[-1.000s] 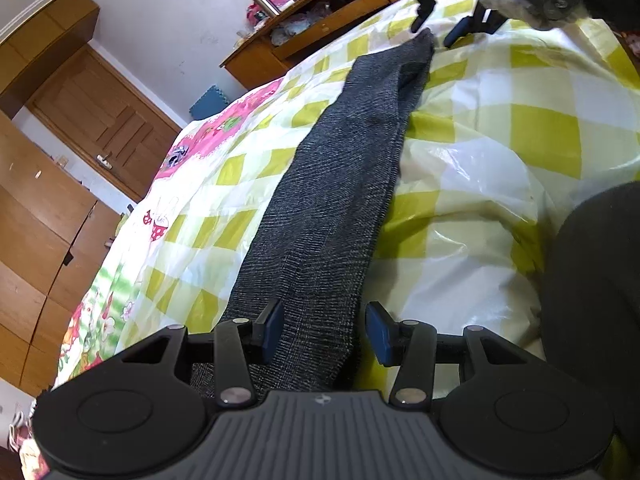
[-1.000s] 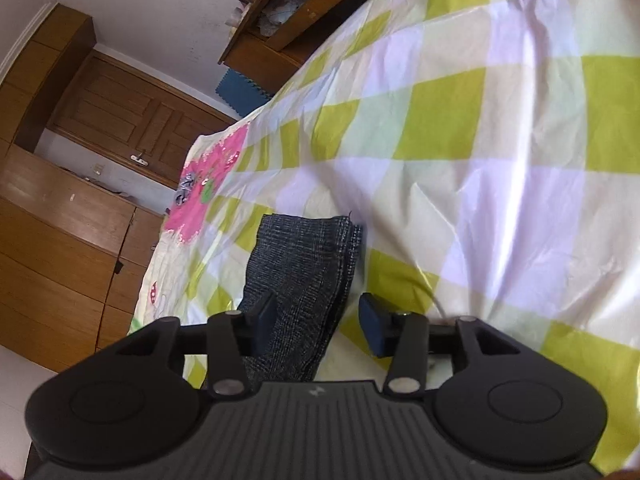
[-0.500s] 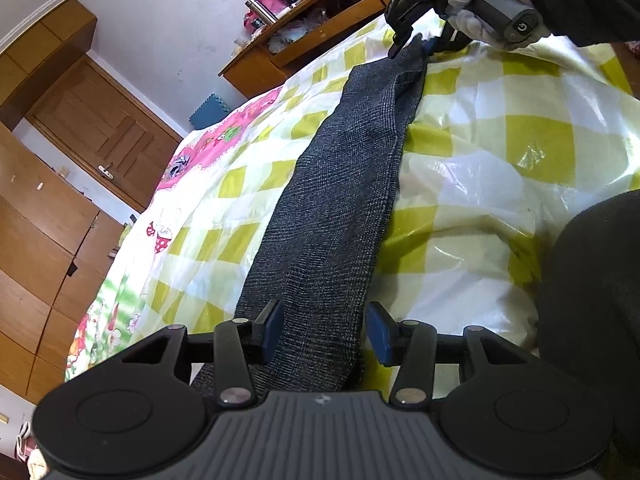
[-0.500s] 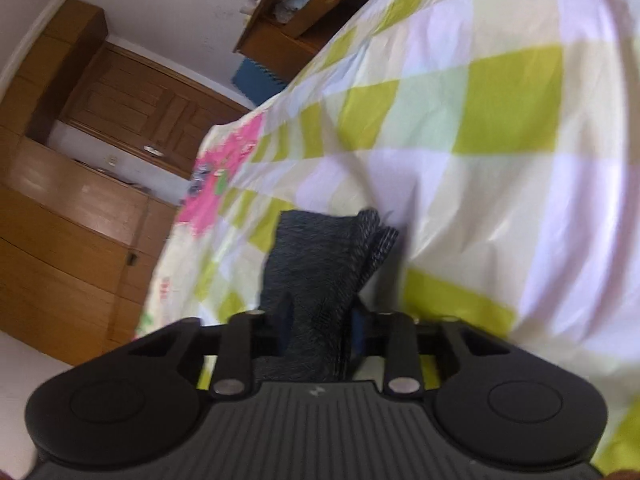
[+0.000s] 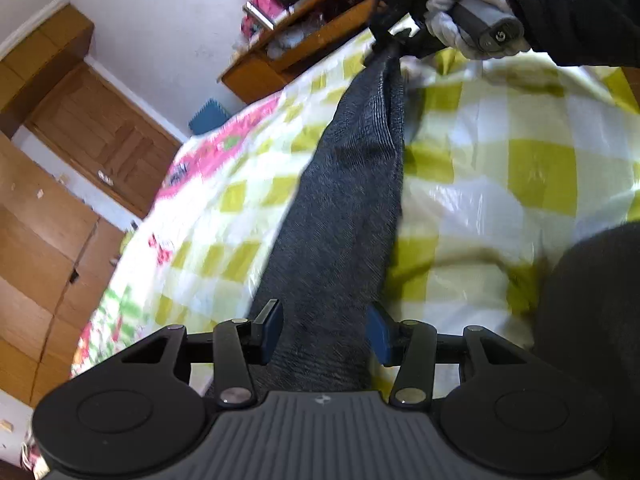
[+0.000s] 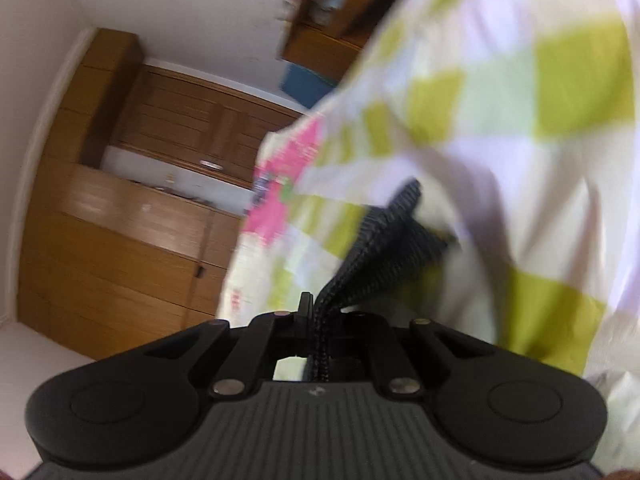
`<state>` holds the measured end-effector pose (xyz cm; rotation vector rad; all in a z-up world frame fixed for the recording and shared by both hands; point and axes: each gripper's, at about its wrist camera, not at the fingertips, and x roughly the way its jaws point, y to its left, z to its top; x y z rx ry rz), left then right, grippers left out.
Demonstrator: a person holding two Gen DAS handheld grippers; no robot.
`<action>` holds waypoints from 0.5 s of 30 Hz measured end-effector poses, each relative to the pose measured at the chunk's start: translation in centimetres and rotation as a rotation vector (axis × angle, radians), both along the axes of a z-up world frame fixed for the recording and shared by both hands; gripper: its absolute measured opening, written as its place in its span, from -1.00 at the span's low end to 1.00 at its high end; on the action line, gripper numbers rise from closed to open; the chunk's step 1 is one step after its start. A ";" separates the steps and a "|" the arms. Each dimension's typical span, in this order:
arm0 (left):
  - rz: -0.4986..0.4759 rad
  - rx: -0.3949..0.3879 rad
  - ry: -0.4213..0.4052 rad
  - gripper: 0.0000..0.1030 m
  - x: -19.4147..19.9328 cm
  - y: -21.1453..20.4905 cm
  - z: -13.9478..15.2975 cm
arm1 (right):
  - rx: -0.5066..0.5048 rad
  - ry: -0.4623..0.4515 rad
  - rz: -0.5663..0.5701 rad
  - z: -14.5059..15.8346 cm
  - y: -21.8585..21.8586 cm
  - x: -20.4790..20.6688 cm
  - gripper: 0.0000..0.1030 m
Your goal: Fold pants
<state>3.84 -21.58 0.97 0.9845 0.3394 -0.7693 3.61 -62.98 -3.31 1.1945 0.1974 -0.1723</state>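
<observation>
While the pants (image 5: 344,208) lie stretched in one long, narrow strip across the checked bedspread (image 5: 536,168), their far end has just been caught: the right gripper (image 6: 316,320) has been closing over the last moment and now pinches the bunched hem, which a second ago lay flat between its spread jaws. That end now rises off the cover, the ribbed edge fanning out beyond the pressed-together tips, so the lift that begins a lengthwise fold looks under way. The fabric is a dark grey, finely textured knit, already doubled leg on leg, and it looks limp, so it should sag between the two ends when raised. At the near end the left gripper (image 5: 324,328) has kept its place, its jaws standing apart on either side of the cloth with the blue pads not pressing it. Beyond the bed stand a wooden wardrobe (image 5: 52,216) and a cluttered wooden desk (image 5: 304,48).
</observation>
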 end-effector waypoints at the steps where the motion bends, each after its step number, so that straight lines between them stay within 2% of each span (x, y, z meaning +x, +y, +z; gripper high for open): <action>1: -0.007 -0.015 -0.005 0.17 -0.2 -0.2 0.4 | -0.034 -0.015 -0.011 0.9 0.1 -0.9 -0.87; 2: -0.011 -0.028 0.001 0.18 -0.4 -0.3 0.7 | -0.062 -0.011 -0.023 1.2 0.0 -1.5 -0.88; 3: -0.012 -0.042 0.022 0.26 -0.4 -0.5 0.7 | -0.083 0.035 -0.029 0.7 -0.4 -1.6 -0.88; 5: 0.000 -0.008 0.105 0.30 -0.1 -1.3 -0.7 | -0.014 0.209 -0.048 -2.0 -2.1 -1.1 -0.87; 6: 0.001 0.016 0.140 0.29 0.0 -1.6 -1.8 | 0.023 0.219 -0.055 -2.8 -2.6 -1.4 -0.87; 7: 0.007 0.042 0.166 0.26 -0.1 -1.7 -2.8 | 0.039 0.189 -0.062 -2.9 -2.7 -1.8 -0.87; 9: 0.020 0.046 0.165 0.22 -0.5 -1.4 -3.3 | 0.024 0.121 -0.074 -2.1 -2.5 -2.5 -0.77; 10: 0.028 0.037 0.180 0.22 -0.5 -1.2 -3.1 | 0.024 0.117 -0.066 -1.9 -2.5 -2.0 -0.74; 11: 0.035 0.026 0.199 0.22 -0.3 -1.0 -2.8 | 0.038 0.145 -0.056 -2.2 -2.7 -1.3 -0.58; 12: 0.039 0.011 0.216 0.23 -0.1 -0.8 -2.4 | 0.047 0.179 -0.032 -2.5 -2.7 -0.3 -0.56; 14: 0.055 -0.023 0.203 0.24 0.0 -0.6 -1.8 | 0.010 0.251 -0.031 -2.5 -2.0 1.0 -0.65; 15: 0.074 -0.033 0.189 0.24 0.1 -0.5 -1.6 | 0.008 0.234 -0.041 -1.8 -1.6 1.0 -0.80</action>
